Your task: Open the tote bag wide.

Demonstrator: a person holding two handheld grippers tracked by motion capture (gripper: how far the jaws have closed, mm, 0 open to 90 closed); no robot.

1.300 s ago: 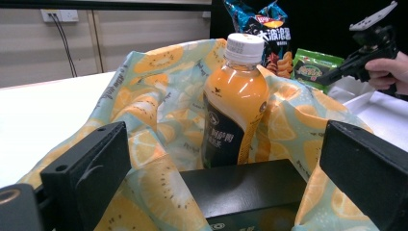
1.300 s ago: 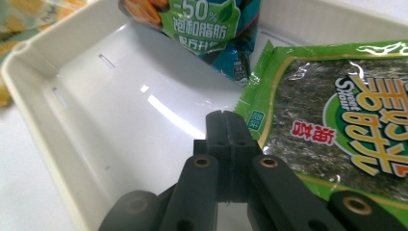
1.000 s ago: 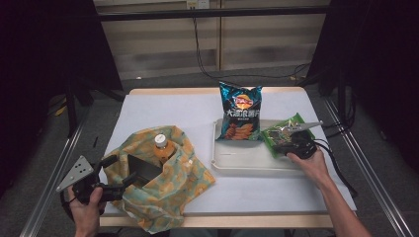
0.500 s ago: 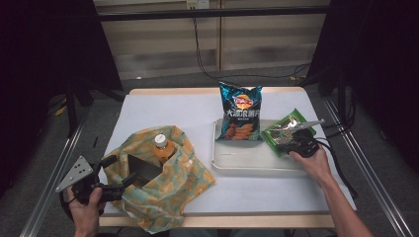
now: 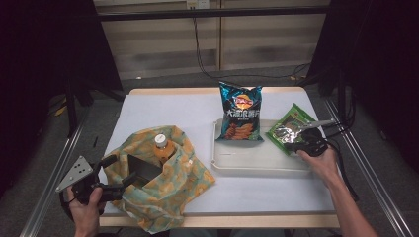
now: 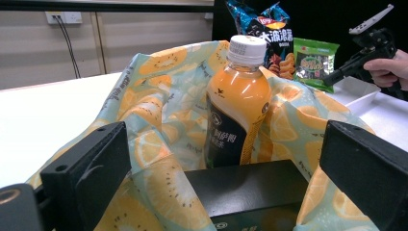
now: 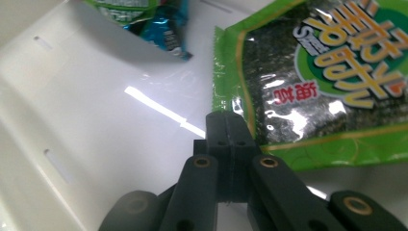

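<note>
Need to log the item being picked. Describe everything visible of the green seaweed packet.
The green seaweed packet is a flat, glossy foil pouch with a clear window showing dark seaweed and a round green label. It lies tilted against the far right corner of the white tray, beside the chip bag. The right hand-held gripper, jaws shut, pinches its corner.

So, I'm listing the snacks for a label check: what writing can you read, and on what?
"Lay's" and "大波浪": on the blue chip bag.
Seaweed packet: large yellow characters and a red patch of characters, seen upside down, not readable.
Orange drink bottle: label characters too blurred to read.
</note>
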